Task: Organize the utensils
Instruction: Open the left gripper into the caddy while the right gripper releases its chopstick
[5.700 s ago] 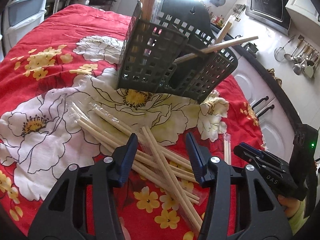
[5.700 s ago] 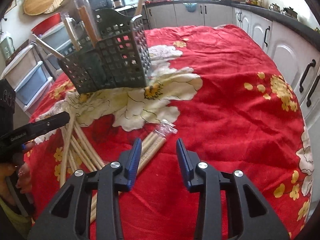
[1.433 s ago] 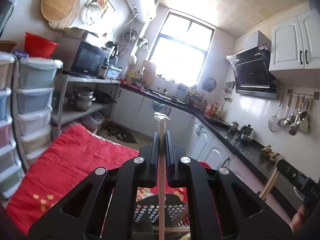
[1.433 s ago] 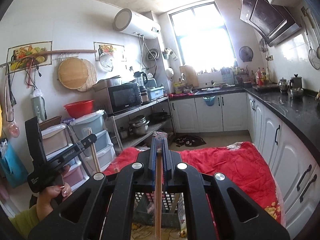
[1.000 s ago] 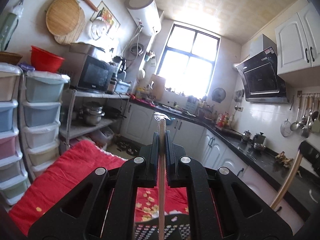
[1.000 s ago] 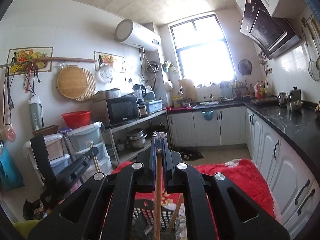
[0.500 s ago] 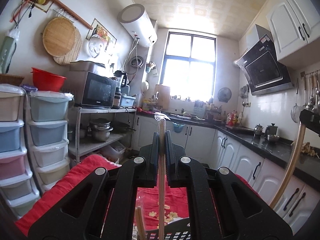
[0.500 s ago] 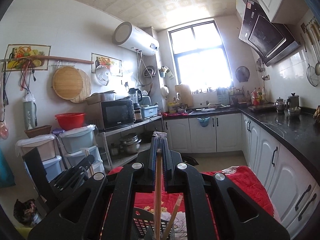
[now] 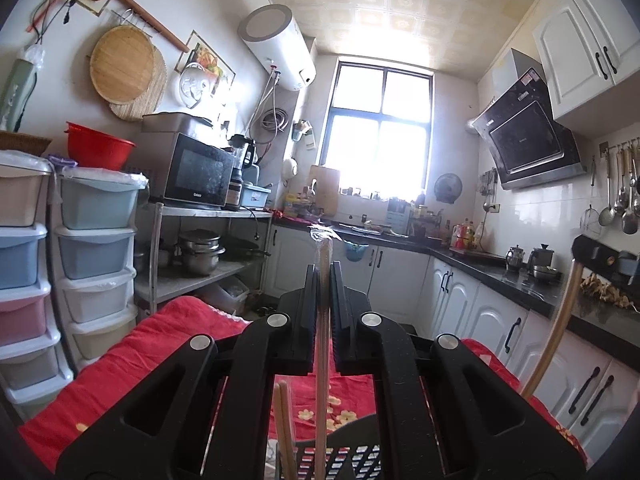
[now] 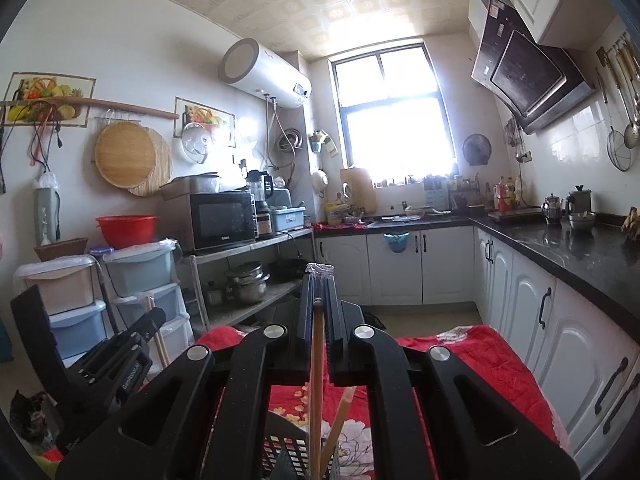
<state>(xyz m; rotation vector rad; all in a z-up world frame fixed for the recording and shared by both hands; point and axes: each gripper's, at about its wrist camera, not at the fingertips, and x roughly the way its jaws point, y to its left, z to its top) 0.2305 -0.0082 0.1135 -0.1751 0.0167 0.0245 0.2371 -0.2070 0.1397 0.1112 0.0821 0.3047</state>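
Both grippers, left [image 9: 325, 280] and right [image 10: 319, 292], jaws pinching upright chopsticks [image 9: 321, 344], have descended; the basket [image 10: 288, 454] at 6 o'clock now receives the tips.

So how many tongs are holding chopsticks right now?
2. The left tongs pinch wrapped chopsticks upright above the black basket. The right tongs pinch another stick over that basket. Loose sticks stand inside it; some may be hidden.
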